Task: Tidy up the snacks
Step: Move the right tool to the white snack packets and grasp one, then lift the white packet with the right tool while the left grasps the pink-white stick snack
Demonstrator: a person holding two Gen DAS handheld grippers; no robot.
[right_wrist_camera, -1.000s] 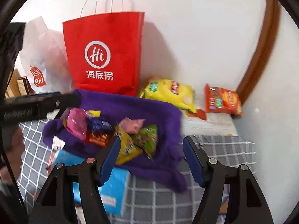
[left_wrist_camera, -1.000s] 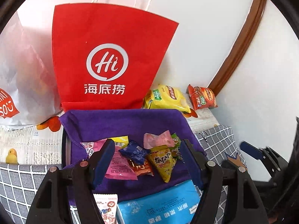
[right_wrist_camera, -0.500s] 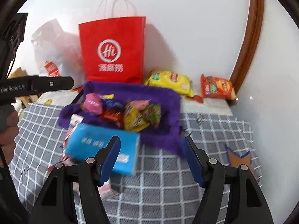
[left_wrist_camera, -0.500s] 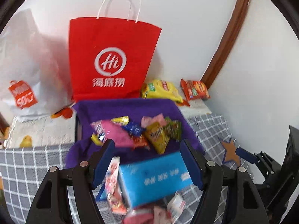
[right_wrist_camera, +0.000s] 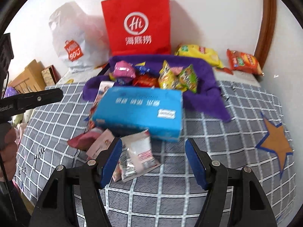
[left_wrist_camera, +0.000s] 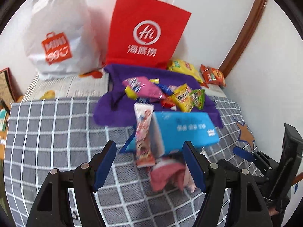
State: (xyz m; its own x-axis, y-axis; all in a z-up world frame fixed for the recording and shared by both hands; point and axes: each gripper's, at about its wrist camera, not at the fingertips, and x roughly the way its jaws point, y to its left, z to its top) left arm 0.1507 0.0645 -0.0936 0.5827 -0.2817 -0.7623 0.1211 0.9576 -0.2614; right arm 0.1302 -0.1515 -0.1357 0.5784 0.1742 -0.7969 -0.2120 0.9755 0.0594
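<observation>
A purple cloth-lined basket (left_wrist_camera: 117, 113) (right_wrist_camera: 208, 70) holds several small snack packets (left_wrist_camera: 181, 98) (right_wrist_camera: 170, 77). A blue box (left_wrist_camera: 185, 130) (right_wrist_camera: 140, 109) lies in front of it on the grey checked cloth. Loose packets lie near the box: a long white and pink one (left_wrist_camera: 143, 132), a pink one (left_wrist_camera: 166, 176), and white ones (right_wrist_camera: 138, 155). My left gripper (left_wrist_camera: 149, 168) is open and empty above the loose packets. My right gripper (right_wrist_camera: 153, 162) is open and empty just short of the box.
A red paper bag (left_wrist_camera: 145, 32) (right_wrist_camera: 138, 22) and a white plastic bag (left_wrist_camera: 56, 37) (right_wrist_camera: 75, 45) stand against the wall. A yellow chip bag (right_wrist_camera: 198, 53) and an orange chip bag (right_wrist_camera: 244, 61) lie at the back right. A star patch (right_wrist_camera: 276, 143) marks the cloth.
Both grippers have pulled back and up from the basket. More of the checked cloth, the blue box and the loose packets have come into view.
</observation>
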